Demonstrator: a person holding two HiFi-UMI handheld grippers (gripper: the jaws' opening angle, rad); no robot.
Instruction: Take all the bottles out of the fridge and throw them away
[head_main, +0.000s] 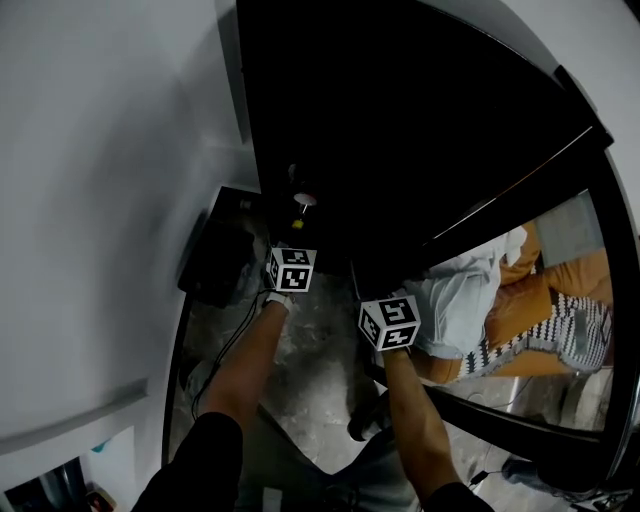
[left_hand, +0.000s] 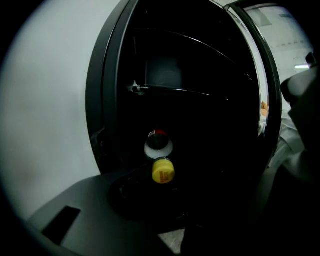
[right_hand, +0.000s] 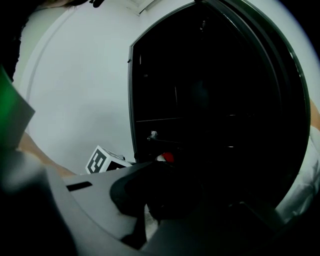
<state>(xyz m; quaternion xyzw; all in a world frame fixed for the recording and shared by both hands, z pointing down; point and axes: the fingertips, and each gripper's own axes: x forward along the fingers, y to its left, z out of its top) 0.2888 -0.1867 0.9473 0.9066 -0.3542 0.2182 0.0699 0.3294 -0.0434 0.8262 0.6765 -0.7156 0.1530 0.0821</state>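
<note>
Fingers (left_hand: 85, 210) of the left gripper (head_main: 294, 245) stand partly apart with nothing pressed between them. The right gripper (right_hand: 144, 207) has its fingers (right_hand: 85, 200) closed together on nothing, with only a sliver of floor showing at the seam.

Both grippers point into the black fridge (head_main: 400, 120), whose inside is almost wholly dark. Its door (left_hand: 265, 75) stands open at the right.

Low in the fridge, just beyond the left fingertips and in line with the gap between them, is a yellow-capped bottle (left_hand: 163, 171), cap turned toward the gripper. Whether the tips touch it cannot be told. Right behind it sits a second bottle with a red-and-white top (left_hand: 158, 144). Both bottle bodies are lost in shadow. The right gripper hangs beside the left one, farther from the bottles.
</note>
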